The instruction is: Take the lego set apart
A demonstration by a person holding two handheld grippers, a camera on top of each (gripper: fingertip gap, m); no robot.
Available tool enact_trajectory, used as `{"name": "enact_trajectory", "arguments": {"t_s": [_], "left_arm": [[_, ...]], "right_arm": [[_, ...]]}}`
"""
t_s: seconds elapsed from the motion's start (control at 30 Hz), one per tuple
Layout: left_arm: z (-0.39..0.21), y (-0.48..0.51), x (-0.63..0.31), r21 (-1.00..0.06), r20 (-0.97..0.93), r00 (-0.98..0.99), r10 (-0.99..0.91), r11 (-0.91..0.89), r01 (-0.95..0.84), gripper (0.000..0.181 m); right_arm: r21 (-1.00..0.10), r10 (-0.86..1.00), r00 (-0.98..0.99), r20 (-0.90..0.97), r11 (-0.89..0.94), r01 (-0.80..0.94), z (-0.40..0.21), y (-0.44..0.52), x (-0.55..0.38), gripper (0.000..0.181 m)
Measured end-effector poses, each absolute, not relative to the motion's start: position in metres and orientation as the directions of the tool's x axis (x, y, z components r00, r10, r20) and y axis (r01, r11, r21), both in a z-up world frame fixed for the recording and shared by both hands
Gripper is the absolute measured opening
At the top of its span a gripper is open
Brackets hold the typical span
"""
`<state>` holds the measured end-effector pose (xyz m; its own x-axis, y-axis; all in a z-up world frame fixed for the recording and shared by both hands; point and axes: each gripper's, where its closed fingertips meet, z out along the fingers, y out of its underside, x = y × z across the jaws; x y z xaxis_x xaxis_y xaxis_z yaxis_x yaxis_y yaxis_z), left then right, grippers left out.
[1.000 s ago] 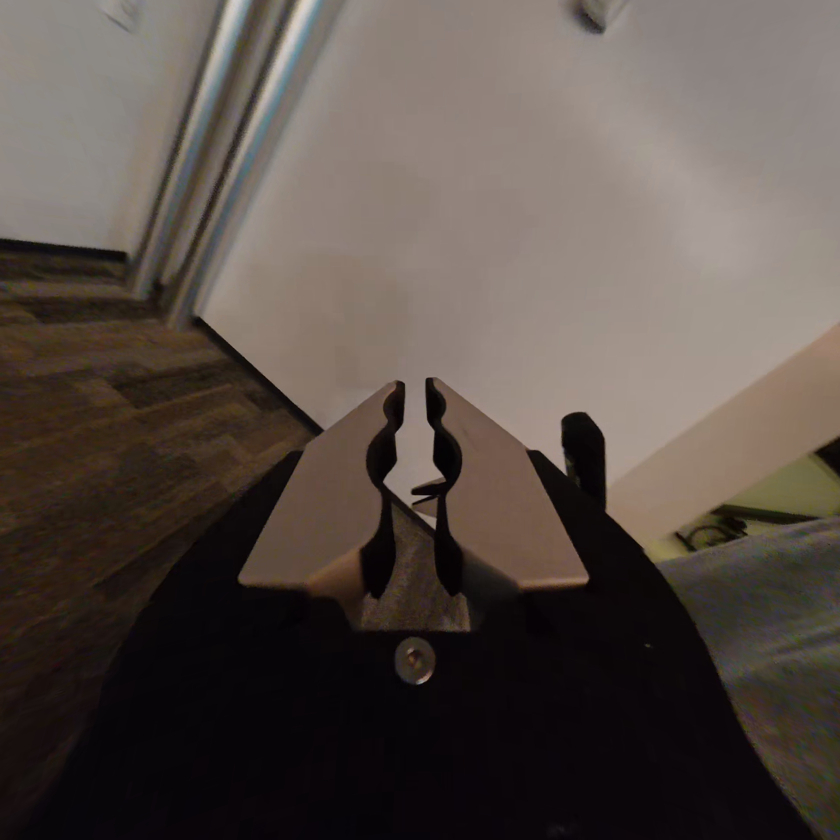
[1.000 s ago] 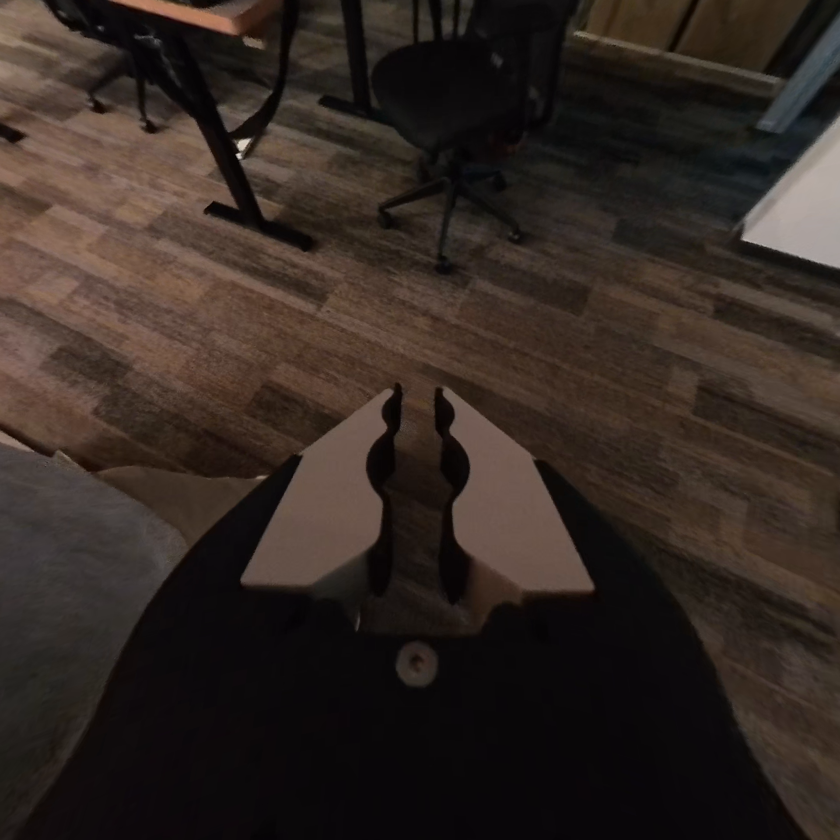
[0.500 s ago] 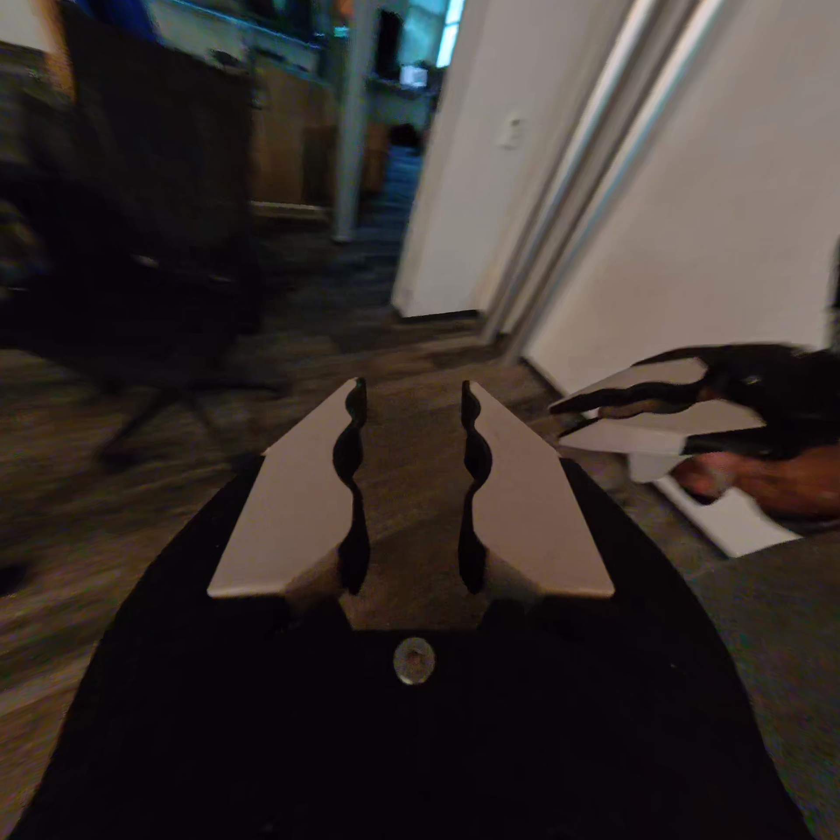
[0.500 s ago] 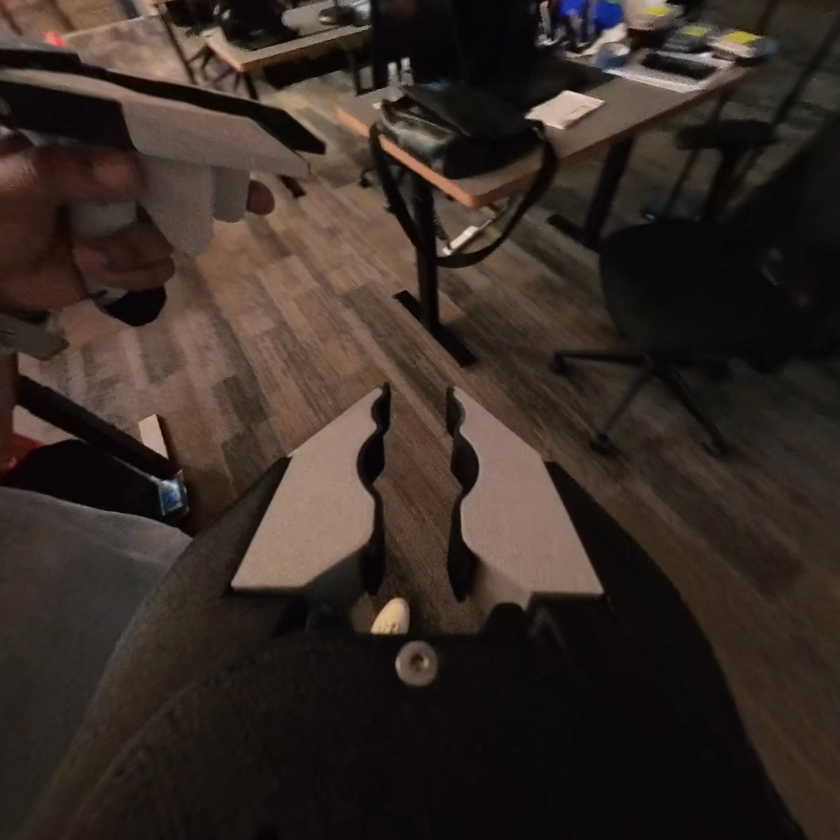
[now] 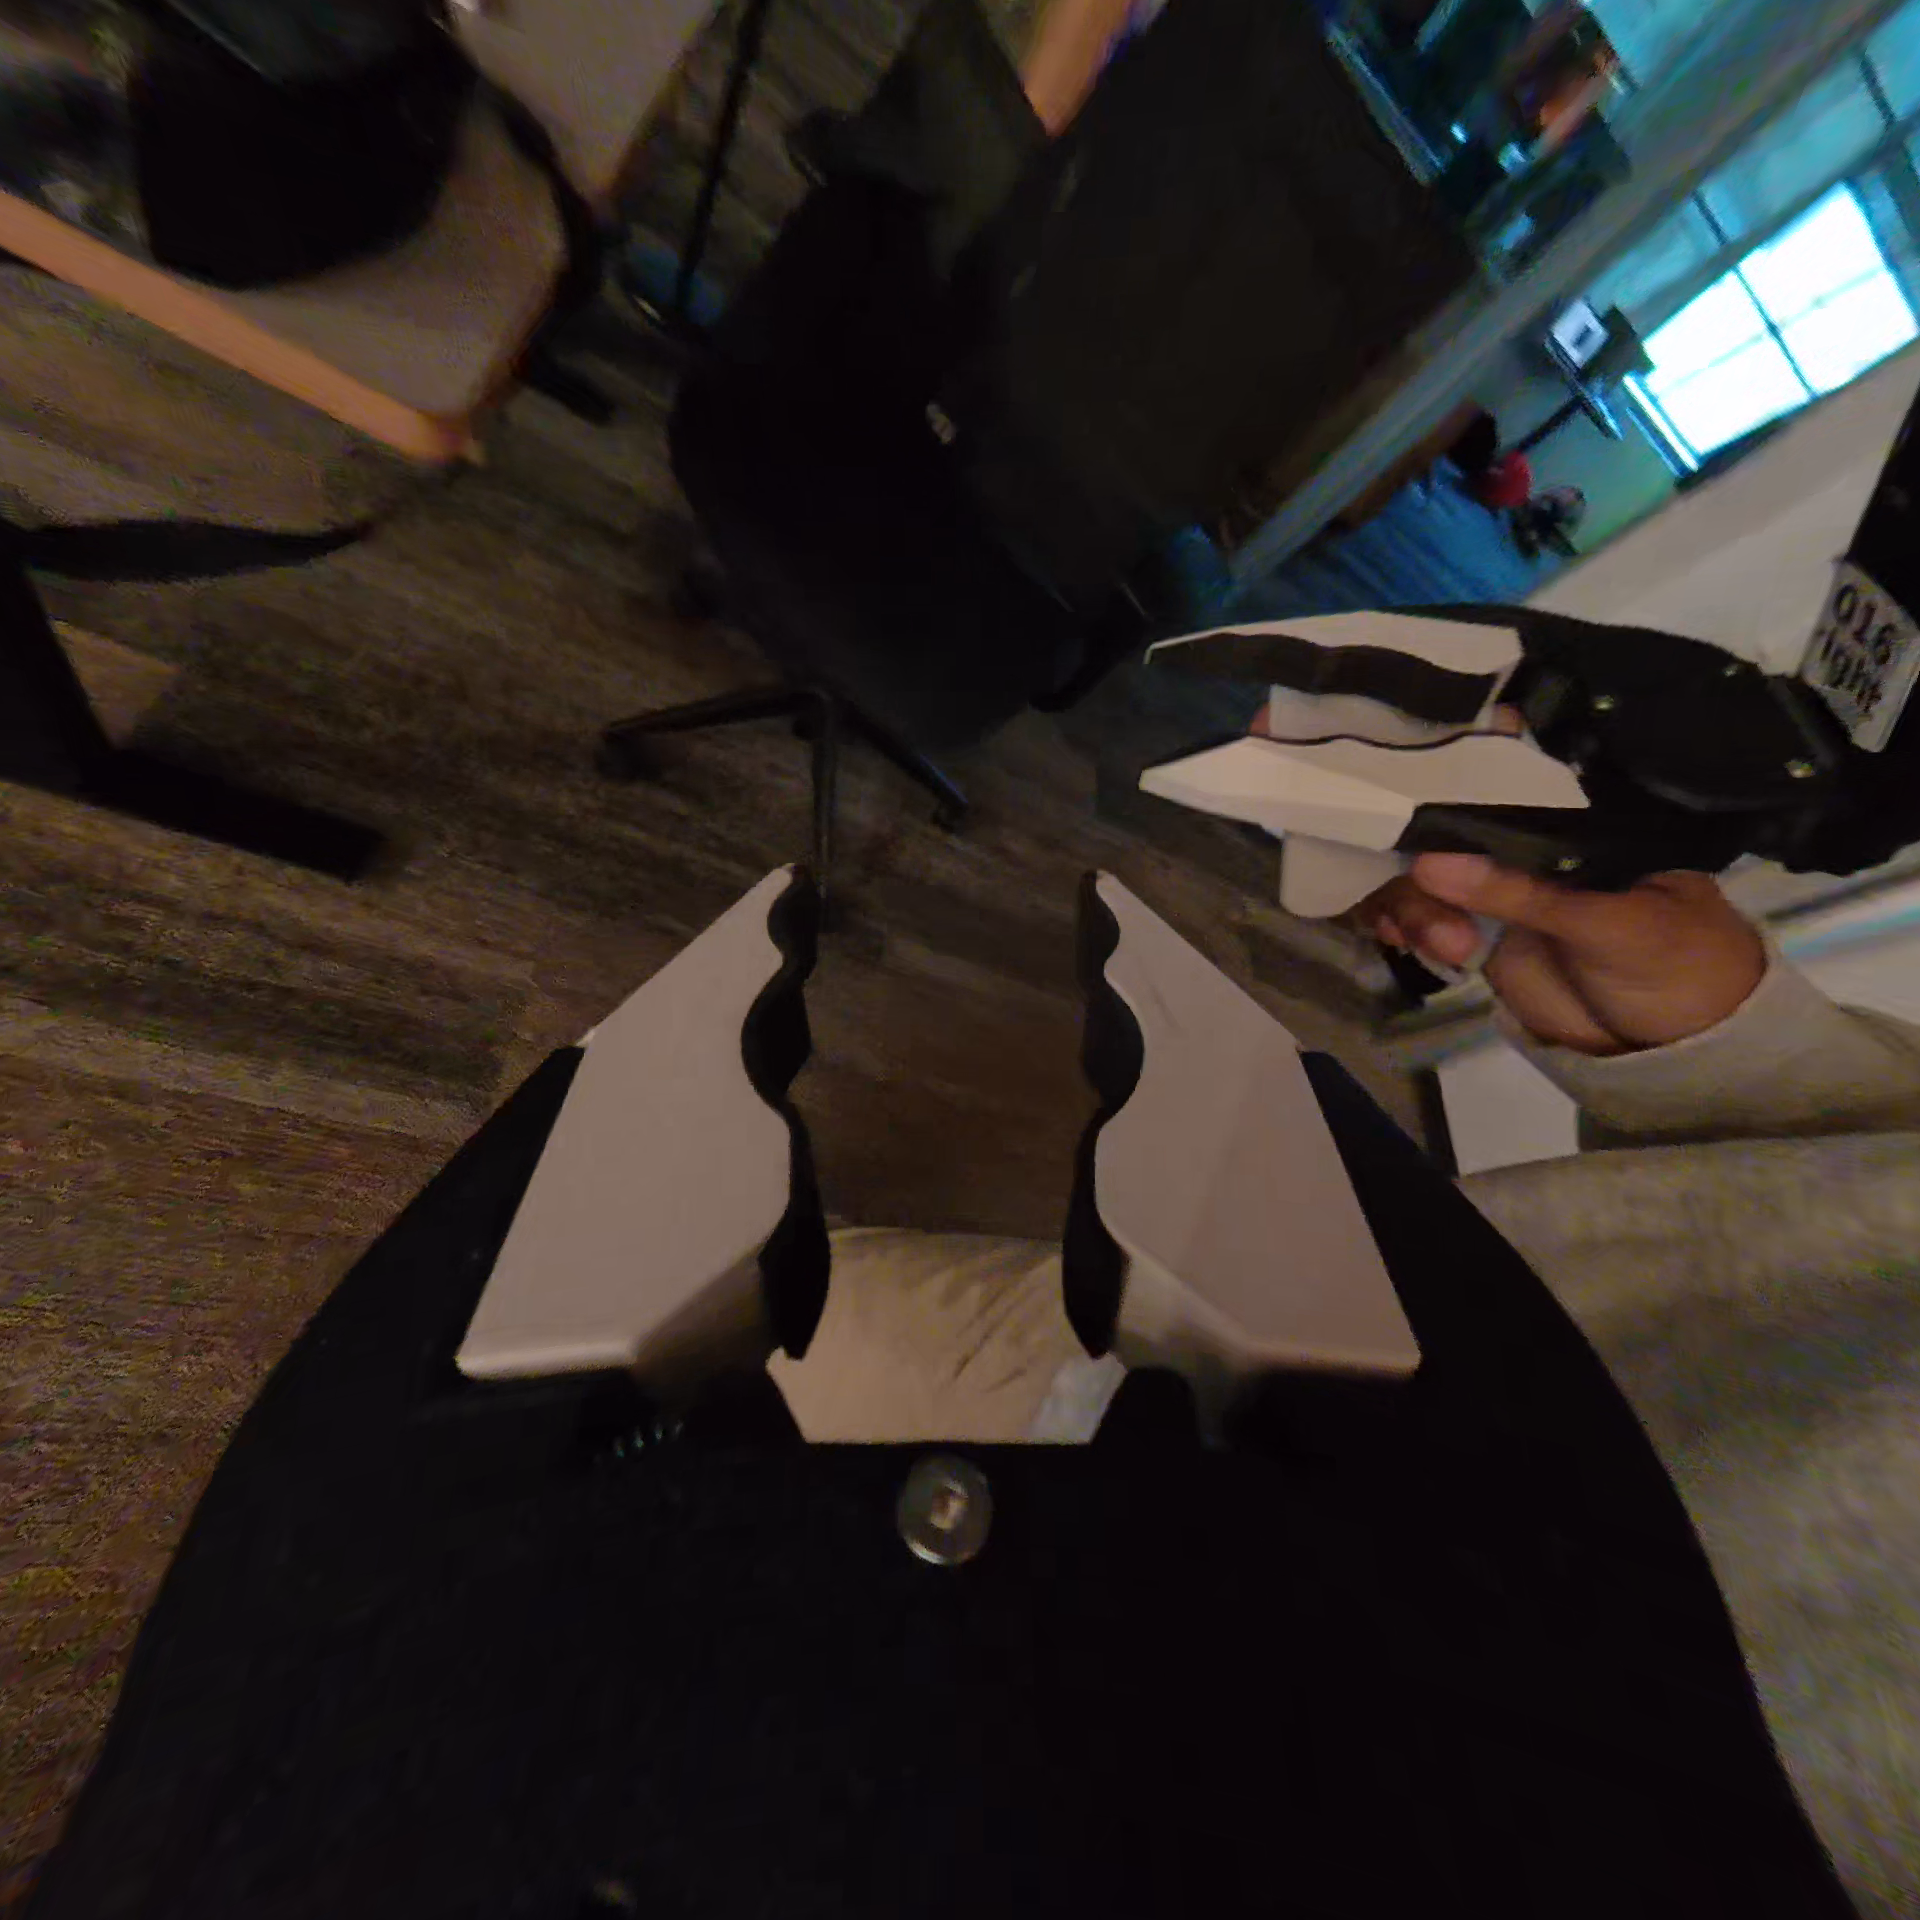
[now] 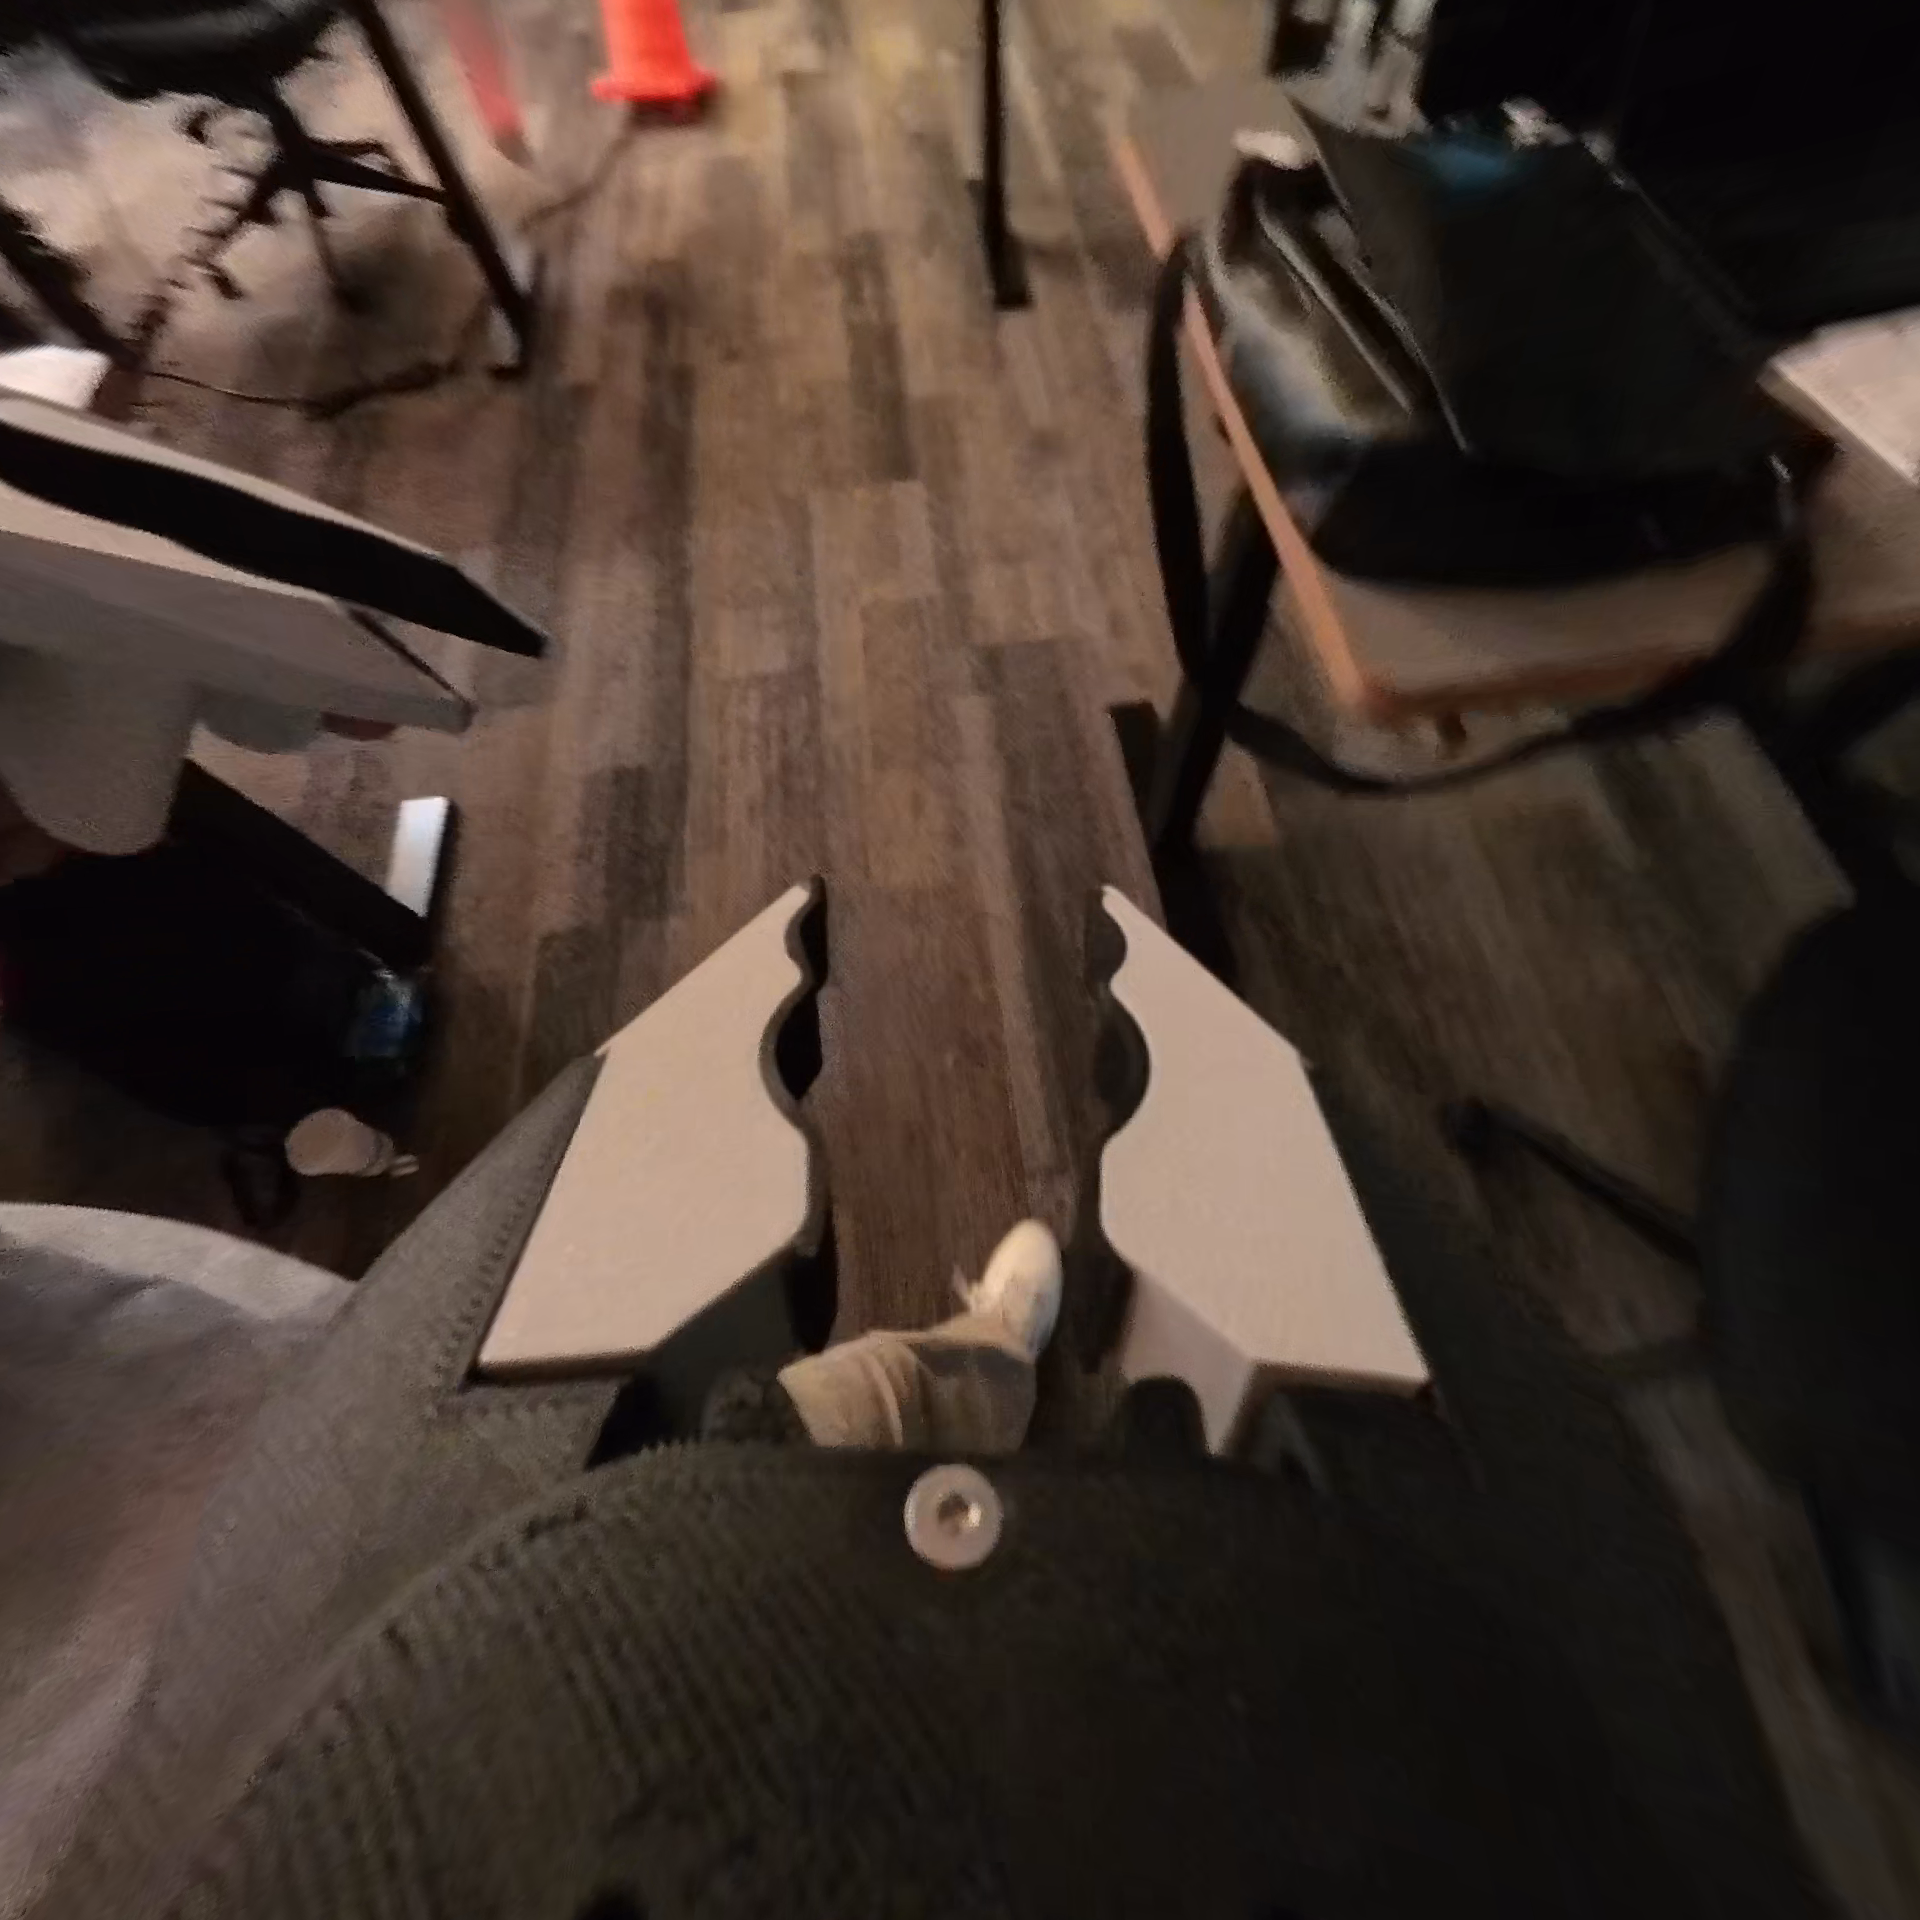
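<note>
Two grippers show: the left gripper [image 5: 940,894], with two white fingers [image 5: 665,1122] spread and nothing between them, and the right gripper [image 6: 961,904], likewise two-fingered and parted, which the left wrist view also catches from the side in one hand [image 5: 1579,956]. One black office chair [image 5: 914,436] stands on the wood-pattern floor [image 6: 831,520], and one orange cone [image 6: 649,52] sits at the far end. There are at least two desks, one wood-edged desk [image 6: 1403,623] carrying one black bag [image 6: 1455,343], though blur makes the count uncertain; one pale shoe [image 6: 1023,1283] shows below.
</note>
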<state>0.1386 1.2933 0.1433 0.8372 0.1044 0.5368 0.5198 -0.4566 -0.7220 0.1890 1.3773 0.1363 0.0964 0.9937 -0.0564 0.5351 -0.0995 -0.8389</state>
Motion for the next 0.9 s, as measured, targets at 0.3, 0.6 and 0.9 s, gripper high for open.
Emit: {"name": "enact_trajectory", "arguments": {"t_s": [0.3, 0.6, 0.9], "left_arm": [[0.189, 1.322, -0.096, -0.721, 0.527, 0.727, 0.441, -0.221, 0.657, 0.050], [0.148, 1.243, -0.353, -0.672, 0.652, 0.498, 0.572, 0.130, 0.730, 0.042], [0.173, 1.169, -0.609, -0.658, 0.600, 0.445, 0.665, 0.094, 0.747, 0.046]], "right_arm": [[-0.899, 0.863, -0.497, -0.088, 0.146, 0.413, 0.197, 1.383, -0.114, 0.044], [-0.896, 0.720, -0.690, -0.074, 0.256, 0.363, 0.172, 1.309, -0.382, 0.033], [-0.930, 0.636, -0.769, 0.062, 0.316, 0.186, 0.226, 1.219, -0.628, 0.025]]}}
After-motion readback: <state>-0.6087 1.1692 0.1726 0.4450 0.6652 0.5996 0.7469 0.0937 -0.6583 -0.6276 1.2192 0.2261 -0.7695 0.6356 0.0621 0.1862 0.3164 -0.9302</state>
